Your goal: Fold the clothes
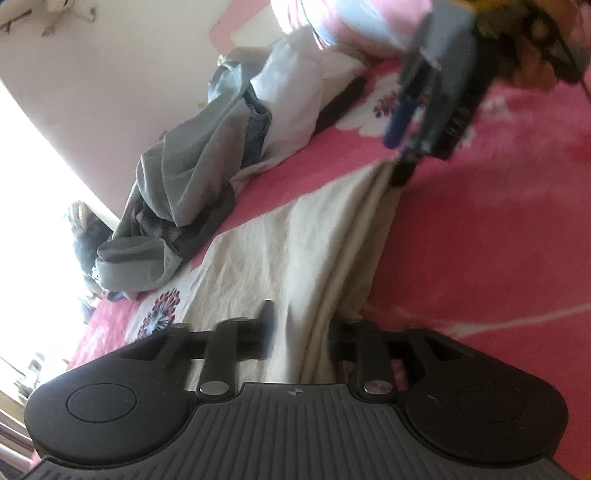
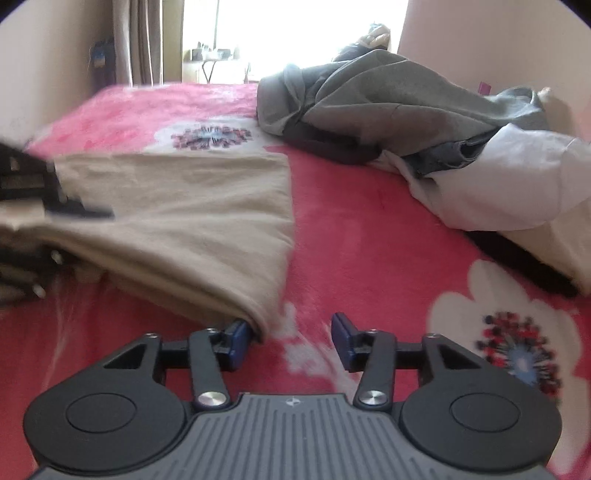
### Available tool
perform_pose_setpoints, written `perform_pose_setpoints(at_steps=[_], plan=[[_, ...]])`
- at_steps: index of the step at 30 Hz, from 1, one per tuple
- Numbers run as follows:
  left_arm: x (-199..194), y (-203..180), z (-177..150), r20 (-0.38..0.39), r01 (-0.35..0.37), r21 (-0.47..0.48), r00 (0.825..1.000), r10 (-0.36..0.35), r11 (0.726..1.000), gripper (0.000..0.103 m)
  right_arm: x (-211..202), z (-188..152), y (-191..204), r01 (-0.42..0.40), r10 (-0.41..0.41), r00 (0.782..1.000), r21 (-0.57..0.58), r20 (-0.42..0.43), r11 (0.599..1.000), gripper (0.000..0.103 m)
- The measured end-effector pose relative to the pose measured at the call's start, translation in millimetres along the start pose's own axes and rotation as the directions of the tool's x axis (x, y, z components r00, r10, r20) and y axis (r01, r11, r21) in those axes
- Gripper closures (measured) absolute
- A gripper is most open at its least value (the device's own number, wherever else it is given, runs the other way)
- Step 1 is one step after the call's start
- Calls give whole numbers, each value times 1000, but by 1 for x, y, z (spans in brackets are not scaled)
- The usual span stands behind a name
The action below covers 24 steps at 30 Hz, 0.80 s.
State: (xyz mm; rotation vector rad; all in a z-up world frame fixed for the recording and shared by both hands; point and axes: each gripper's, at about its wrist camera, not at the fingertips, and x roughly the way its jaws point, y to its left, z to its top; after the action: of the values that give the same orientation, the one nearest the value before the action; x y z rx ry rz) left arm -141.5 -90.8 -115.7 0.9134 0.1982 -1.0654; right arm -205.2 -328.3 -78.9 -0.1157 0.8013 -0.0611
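A cream garment [image 1: 295, 236] lies folded in layers on the pink flowered bedspread [image 1: 480, 240]. Its near edge runs between the fingers of my left gripper [image 1: 304, 328], which stand apart without pinching it; the right finger is partly hidden behind the cloth. In the right wrist view the same cream garment [image 2: 192, 206] ends in a corner beside the left blue pad [image 2: 240, 338] of my right gripper [image 2: 291, 339], which is open with only bedspread between its jaws. The right gripper [image 1: 400, 155] hangs over the garment's far corner. The left gripper [image 2: 74, 236] is blurred at the left edge.
A heap of grey clothes [image 2: 369, 99], denim [image 2: 454, 155], a white garment [image 2: 509, 184] and a black item [image 2: 517, 262] lies along the wall side of the bed. A bright window [image 2: 295, 33] and curtains [image 2: 136, 40] stand beyond the bed's far end.
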Motion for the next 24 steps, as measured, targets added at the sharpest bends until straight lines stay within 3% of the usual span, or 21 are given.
perform_pose_setpoints(at_steps=[2, 5, 8, 9, 12, 15, 18, 19, 24], plan=[[-14, 6, 0, 7, 29, -43, 1000, -29, 999, 67, -7, -7, -1, 32, -33, 999, -29, -31, 999, 54], [-39, 18, -6, 14, 112, -125, 994, -111, 986, 67, -20, -13, -10, 64, -64, 997, 1, -41, 998, 62], [-61, 38, -13, 26, 168, -259, 986, -168, 951, 67, -39, -3, -20, 60, -62, 998, 85, 20, 995, 67], [-66, 47, -15, 34, 177, -311, 984, -176, 934, 67, -45, 5, -22, 36, -42, 997, 111, 57, 993, 72], [-74, 70, -22, 53, 199, -430, 979, -196, 881, 67, -54, 34, -14, -89, 65, 984, 136, 169, 987, 74], [-68, 83, -30, 24, 204, -485, 975, -220, 850, 71, -51, 57, 15, -224, 208, 950, 47, 231, 973, 75], [-50, 79, -46, -66, 221, -494, 955, -290, 841, 77, -34, 59, 44, -280, 289, 935, -76, 207, 957, 75], [-45, 75, -53, -92, 222, -491, 948, -304, 842, 77, -22, 53, 50, -264, 279, 946, -106, 166, 959, 77], [-43, 52, -63, -99, 209, -365, 960, -261, 907, 75, 12, 21, 67, -167, 192, 978, -249, 80, 954, 79]])
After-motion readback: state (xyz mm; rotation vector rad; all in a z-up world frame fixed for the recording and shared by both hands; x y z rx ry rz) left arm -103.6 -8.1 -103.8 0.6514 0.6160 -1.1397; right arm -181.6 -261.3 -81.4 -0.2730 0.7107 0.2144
